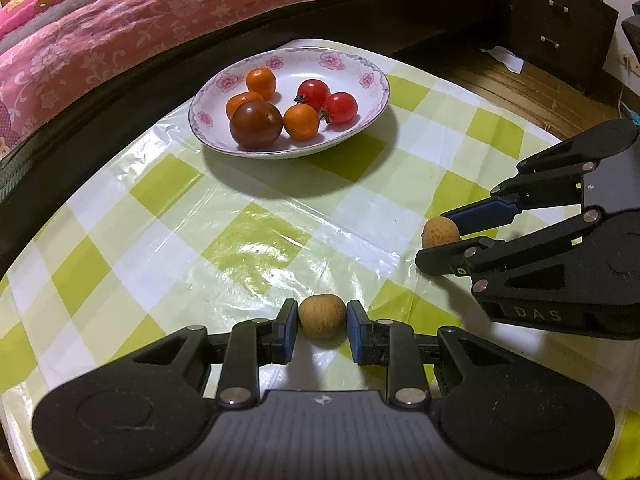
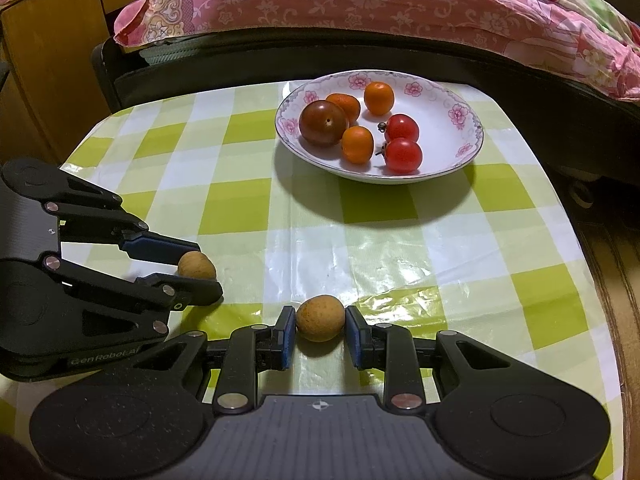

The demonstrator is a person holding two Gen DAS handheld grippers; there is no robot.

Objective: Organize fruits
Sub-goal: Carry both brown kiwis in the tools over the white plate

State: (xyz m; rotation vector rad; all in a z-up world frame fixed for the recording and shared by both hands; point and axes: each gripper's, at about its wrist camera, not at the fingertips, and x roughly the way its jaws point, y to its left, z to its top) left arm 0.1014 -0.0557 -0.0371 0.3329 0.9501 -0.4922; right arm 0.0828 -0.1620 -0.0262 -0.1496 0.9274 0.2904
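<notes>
Each claw is clamped on a tan fruit at the near edge of the tabletop (image 1: 120, 216): the left claw (image 1: 322, 322) on one longan (image 1: 322, 317), the right claw (image 2: 320, 322) on another (image 2: 320, 317). The flowered plate (image 2: 468, 152) lies straight ahead on the far side, slightly nearer the right claw, I judge.

The left hand-held gripper (image 1: 322, 322) points forward and sits low, its blue-padded fingers (image 1: 289, 330) closed against either side of a small tan longan (image 1: 321, 316). The right hand-held gripper (image 2: 320, 322) sits just beside it, also low and level, its pads pressed on a second longan (image 2: 320, 317). Seen from the right wrist camera, the left hand-held gripper (image 2: 198, 266) angles inward, one finger above the other.
</notes>
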